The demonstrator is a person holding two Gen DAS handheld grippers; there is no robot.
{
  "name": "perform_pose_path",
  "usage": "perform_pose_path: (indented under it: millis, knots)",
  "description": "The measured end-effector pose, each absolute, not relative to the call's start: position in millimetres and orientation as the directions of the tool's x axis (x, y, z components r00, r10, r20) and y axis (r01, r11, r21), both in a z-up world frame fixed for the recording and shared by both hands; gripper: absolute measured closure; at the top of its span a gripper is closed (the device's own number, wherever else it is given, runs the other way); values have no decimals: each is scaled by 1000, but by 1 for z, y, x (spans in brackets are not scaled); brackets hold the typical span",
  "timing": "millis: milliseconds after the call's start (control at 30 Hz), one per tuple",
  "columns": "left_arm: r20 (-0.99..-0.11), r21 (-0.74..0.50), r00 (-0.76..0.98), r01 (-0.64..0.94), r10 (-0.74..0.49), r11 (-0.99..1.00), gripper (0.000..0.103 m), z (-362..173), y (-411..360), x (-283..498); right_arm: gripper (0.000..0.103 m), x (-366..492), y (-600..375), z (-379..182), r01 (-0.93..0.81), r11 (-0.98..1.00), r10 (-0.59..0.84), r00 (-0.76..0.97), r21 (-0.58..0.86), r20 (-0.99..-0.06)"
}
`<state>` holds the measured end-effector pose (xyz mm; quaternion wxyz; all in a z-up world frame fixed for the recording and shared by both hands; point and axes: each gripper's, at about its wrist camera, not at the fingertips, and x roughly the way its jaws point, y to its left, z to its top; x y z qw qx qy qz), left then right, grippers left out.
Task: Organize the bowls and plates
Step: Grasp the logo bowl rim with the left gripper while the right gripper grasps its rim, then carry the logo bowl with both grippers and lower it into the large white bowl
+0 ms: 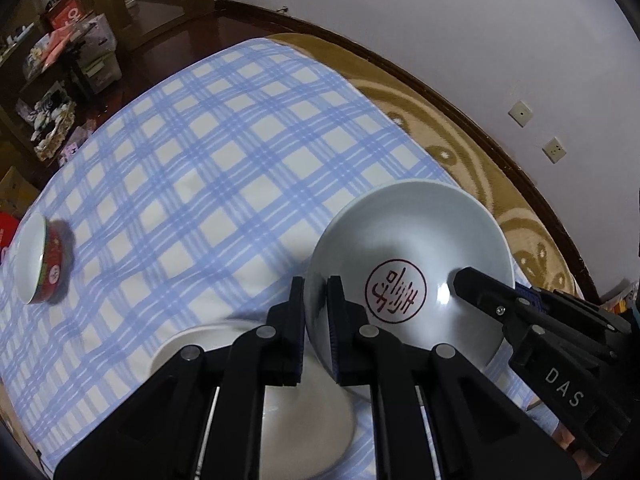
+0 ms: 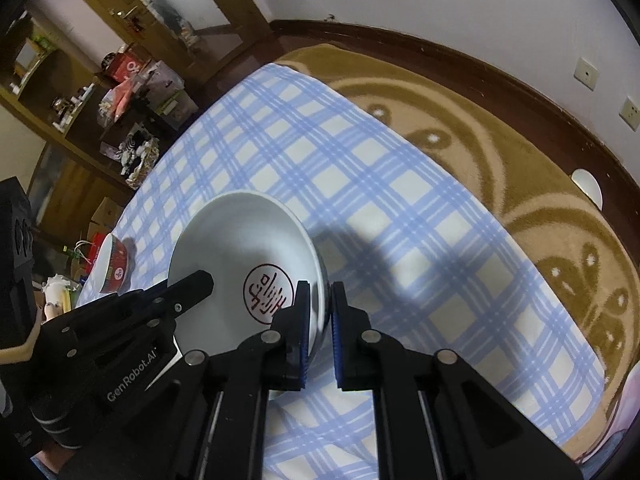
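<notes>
Currently both tongs clamped on the same white bowl. Left tongs pinching its rim at 9 o'clock, pads on either side of the wall. Right tongs pinching the opposite rim at 3 o'clock, also seen entering the left view from 4 o'clock. Bowl tilted, red round emblem visible inside at the bottom. Held above a white plate lying flat on the blue checked cloth of the table; contact between bowl and plate not discernible. Second bowl with red outside far off at 9 o'clock of the left view, near the cloth's edge. Tan patterned carpet past the cloth at 2 o'clock.
</notes>
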<state>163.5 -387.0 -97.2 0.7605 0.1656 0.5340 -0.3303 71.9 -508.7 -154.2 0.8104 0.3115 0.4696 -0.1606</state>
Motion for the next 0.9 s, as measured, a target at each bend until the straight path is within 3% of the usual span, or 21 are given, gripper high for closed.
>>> perform_pose_path:
  millis: [900]
  knots:
    - [-905, -115, 266, 597, -331, 794, 92, -59, -292, 153, 92, 71, -430, -113, 377, 847, 84, 602, 375, -794]
